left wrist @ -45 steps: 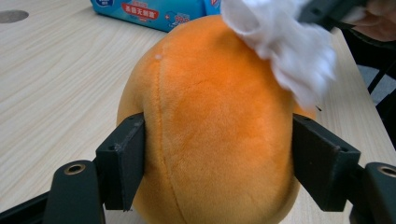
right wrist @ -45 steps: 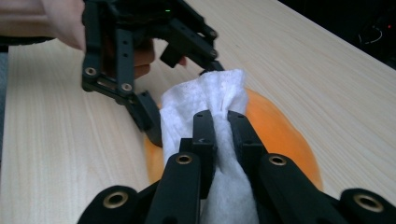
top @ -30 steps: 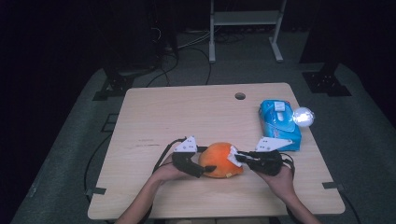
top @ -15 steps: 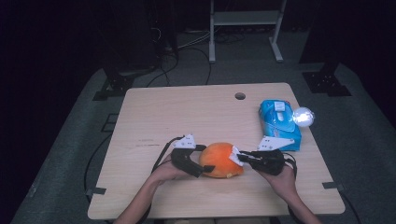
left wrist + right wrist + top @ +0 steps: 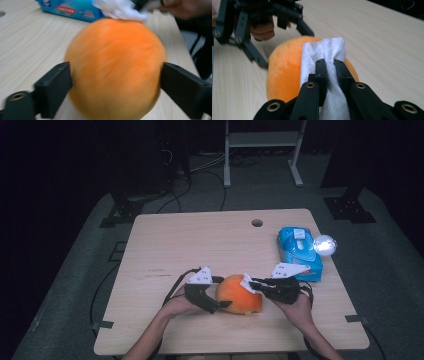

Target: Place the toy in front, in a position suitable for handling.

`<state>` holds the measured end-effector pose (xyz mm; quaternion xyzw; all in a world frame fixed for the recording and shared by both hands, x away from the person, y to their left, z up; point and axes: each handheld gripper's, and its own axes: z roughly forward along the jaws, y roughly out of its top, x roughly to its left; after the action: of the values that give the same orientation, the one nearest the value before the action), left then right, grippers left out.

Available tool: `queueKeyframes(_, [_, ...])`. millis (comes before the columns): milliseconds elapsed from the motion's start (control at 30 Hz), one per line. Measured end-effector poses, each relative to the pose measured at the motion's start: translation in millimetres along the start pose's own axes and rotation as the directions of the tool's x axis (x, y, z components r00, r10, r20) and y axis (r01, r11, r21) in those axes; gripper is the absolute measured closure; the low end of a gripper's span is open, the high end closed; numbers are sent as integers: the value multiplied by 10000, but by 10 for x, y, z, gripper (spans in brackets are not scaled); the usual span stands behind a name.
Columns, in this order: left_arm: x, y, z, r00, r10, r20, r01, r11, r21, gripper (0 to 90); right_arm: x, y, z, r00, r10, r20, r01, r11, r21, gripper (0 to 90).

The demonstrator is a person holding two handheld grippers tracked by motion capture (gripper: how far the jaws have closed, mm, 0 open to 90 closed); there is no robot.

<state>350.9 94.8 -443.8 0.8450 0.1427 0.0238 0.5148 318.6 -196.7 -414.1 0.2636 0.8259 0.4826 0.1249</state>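
Two hand-held grippers work the orange plush ball: left just opened wide around it, right clamped on a white wipe for rubbing.

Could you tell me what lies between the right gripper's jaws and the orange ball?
A white wipe. The right gripper view shows the right gripper shut on it, with the wipe draped against the orange ball.

A blue wipes pack touches a shiny ball.

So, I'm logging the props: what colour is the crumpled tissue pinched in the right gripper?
White; the crumpled tissue shows best in the right gripper view, against the round orange plush ball.
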Motion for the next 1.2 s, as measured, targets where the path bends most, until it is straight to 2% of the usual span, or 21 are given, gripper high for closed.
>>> queueKeyframes(100, [35,-37,68,9968,-673,426,672,9977,46,82,-55,-61,-67,9998,174,37,-174,9998,49,817])
queueKeyframes(133, [23,-44,86,9973,-538,492,535,9985,76,105,-61,-69,-80,9997,216,62,-217,9997,73,817])
queueKeyframes(200, [-11,-15,72,9990,-329,287,324,9993,167,170,-48,-62,-85,9998,179,112,-181,9997,138,817])
queueKeyframes(267, [-34,24,42,9996,-230,132,228,9996,179,238,3,-18,-98,9999,-59,155,59,10000,13,818])
queueKeyframes(333, [-88,76,50,9999,-135,-7,135,9996,251,254,89,62,-100,9995,-319,-43,318,9993,-198,818])
queueKeyframes(367, [-117,104,61,10000,33,-85,-30,9995,323,255,170,119,-79,9978,-654,-105,652,9976,-227,818])
queueKeyframes(433, [-177,163,82,9994,245,-257,-234,9988,431,261,312,197,-14,9924,-1221,-164,1217,9923,-235,819])
queueKeyframes(500, [-236,204,104,9975,615,-339,-596,9966,561,267,430,254,59,9871,-1563,-349,1559,9877,-133,820])
queueKeyframes(567, [-268,221,116,9945,947,-457,-913,9932,728,270,484,289,119,9823,-1836,-374,1837,9830,-25,820])
queueKeyframes(600, [-264,217,112,9943,946,-501,-908,9932,735,271,492,301,138,9807,-1933,-291,1936,9811,60,820])
queueKeyframes(667, [-240,194,106,9953,840,-480,-809,9947,628,276,436,307,136,9835,-1789,-266,1789,9839,-15,820])
queueKeyframes(733, [-231,180,107,9954,842,-468,-812,9948,623,277,371,290,102,9870,-1604,-47,1604,9870,-76,820])
queueKeyframes(833, [-227,164,100,9959,758,-485,-726,9953,645,275,237,231,32,9941,-1086,78,1087,9939,-193,820])
queueKeyframes(967, [-217,152,95,9956,819,-455,-788,9947,655,274,150,140,-55,9964,-810,256,815,9965,-183,820])
queueKeyframes(1100, [-231,180,111,9946,894,-533,-856,9939,699,274,254,129,-111,9933,-1026,527,1028,9947,-12,819])
queueKeyframes(1200, [-280,219,131,9924,1058,-628,-1012,9923,717,274,366,182,-70,9903,-1357,315,1357,9907,14,819])
